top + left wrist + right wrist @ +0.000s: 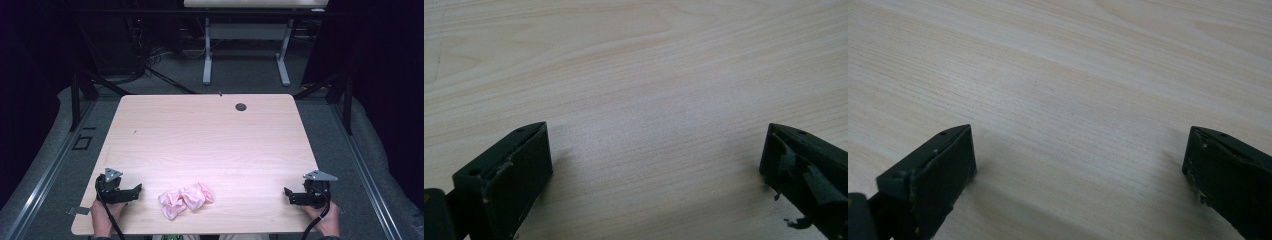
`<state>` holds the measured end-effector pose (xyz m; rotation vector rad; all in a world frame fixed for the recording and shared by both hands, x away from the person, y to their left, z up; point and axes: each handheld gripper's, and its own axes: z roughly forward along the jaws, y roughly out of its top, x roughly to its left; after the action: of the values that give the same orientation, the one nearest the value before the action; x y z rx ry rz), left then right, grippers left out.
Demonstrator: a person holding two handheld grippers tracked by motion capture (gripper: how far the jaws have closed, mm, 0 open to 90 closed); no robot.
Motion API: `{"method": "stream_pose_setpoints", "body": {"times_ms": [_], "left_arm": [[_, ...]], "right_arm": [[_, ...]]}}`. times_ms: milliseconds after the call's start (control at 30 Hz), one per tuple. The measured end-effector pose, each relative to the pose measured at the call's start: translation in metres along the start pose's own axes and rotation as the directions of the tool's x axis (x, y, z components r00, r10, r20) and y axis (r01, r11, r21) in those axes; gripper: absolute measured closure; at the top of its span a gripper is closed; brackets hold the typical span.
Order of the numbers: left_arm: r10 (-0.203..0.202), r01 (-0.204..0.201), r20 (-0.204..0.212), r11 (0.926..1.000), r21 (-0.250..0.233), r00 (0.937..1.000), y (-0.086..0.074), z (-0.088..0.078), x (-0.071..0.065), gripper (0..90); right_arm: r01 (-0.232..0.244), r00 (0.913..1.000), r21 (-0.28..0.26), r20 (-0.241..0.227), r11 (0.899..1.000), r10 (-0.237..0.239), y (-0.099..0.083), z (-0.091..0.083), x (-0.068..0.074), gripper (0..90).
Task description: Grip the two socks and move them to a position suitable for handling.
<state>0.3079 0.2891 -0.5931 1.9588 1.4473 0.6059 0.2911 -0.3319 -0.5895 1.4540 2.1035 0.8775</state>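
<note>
With both jaw pairs spread wide and empty, your left hand-held gripper (pixel 131 192) and right hand-held gripper (pixel 291 196) rest on the surface (pixel 210 135) either side of the crumpled pink cloth (pixel 185 199) near its front edge, so the approach probably comes next: bring one inward to pinch a fold.

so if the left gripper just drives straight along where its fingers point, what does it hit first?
Probably the pink cloth. In the high view the left gripper lies low on the table with its open fingers aimed toward the crumpled cloth. Its own view shows bare wood between them, so the line may pass slightly beside it.
</note>
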Motion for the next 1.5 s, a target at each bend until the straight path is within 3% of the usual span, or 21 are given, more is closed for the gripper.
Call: {"method": "stream_pose_setpoints", "body": {"times_ms": [367,500,633,733,833,967,1133,1333,1400,1500], "left_arm": [[-0.004,0.004,-0.009,1.0,0.006,0.9999,0.001,0.0,0.0,0.1],[0.004,-0.004,0.002,0.9998,0.018,1.0,0.002,0.0,0.0,0.1],[0.008,-0.008,0.012,0.9992,0.04,0.9999,0.004,-0.002,0.001,0.3],[0.0,-0.001,0.049,0.9996,0.027,0.9988,0.011,-0.011,-0.005,0.3],[0.003,-0.005,0.119,0.9998,0.018,0.9929,0.022,-0.023,-0.014,0.2],[0.038,-0.04,0.187,0.9992,0.003,0.9817,0.037,-0.037,-0.035,0.2],[0.097,-0.095,0.257,0.9952,-0.021,0.9615,0.055,-0.046,-0.064,0.0],[0.184,-0.184,0.337,0.9824,-0.031,0.9235,0.067,-0.047,-0.096,0.0],[0.212,-0.221,0.356,0.9751,-0.016,0.91,0.069,-0.046,-0.107,0.0],[0.24,-0.259,0.377,0.9658,0.0,0.8945,0.071,-0.043,-0.124,0.3]], "right_arm": [[0.013,0.9998,-0.009,0.013,1.0,-0.012,0.004,0.004,0.003,0.0],[0.036,0.9989,-0.024,0.031,0.999,-0.035,0.006,0.005,0.006,0.0],[0.025,0.9995,-0.019,0.02,1.0,-0.025,0.006,0.006,0.005,0.0],[-0.001,1.0,-0.005,-0.003,1.0,0.001,0.007,0.007,0.001,0.0],[0.003,1.0,-0.006,0.004,1.0,-0.003,0.007,0.008,0.001,0.0],[-0.001,1.0,-0.007,-0.002,1.0,0.001,0.007,0.008,0.001,0.0],[0.0,1.0,-0.005,0.0,1.0,0.0,0.007,0.008,0.001,0.0],[-0.003,1.0,-0.005,0.0,1.0,0.003,0.007,0.008,0.001,0.0],[-0.002,1.0,-0.005,0.0,1.0,0.002,0.007,0.008,0.001,0.0],[-0.002,1.0,-0.005,0.001,1.0,0.002,0.007,0.008,0.001,0.0]]}}
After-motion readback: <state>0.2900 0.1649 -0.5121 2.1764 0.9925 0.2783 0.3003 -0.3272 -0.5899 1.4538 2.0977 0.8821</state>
